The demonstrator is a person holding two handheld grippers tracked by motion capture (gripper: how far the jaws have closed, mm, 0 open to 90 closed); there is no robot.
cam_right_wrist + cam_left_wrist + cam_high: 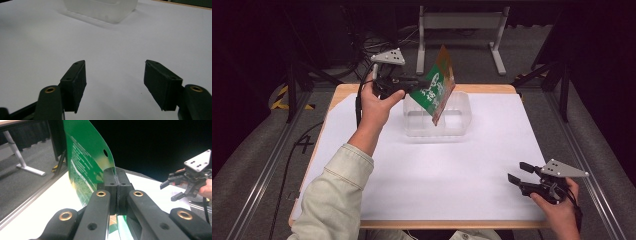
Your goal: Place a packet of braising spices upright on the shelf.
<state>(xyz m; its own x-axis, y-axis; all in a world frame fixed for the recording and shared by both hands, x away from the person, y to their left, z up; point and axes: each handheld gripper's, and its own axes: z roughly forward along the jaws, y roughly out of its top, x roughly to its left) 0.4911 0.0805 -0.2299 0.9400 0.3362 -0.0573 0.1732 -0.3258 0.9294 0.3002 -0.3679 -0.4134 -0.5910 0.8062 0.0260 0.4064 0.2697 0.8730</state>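
Above the far middle of the white sheet (472,165): left gripper (412,84), raised in the left hand (374,102), jaws clamped flat on the edge of a green packet (437,85). Packet held off the table, tilted, lower corner hanging over a clear plastic container (462,117) resting on the sheet just beyond centre. Seen along the left gripper's own jaws: pads pressed together on the packet's seam, green printed face (85,167) curving up to the left, small hang hole near its upper edge. Near right corner of the sheet: right gripper (518,172), held low in the right hand (559,210), jaws spread wide, nothing between them, well apart from packet and container.
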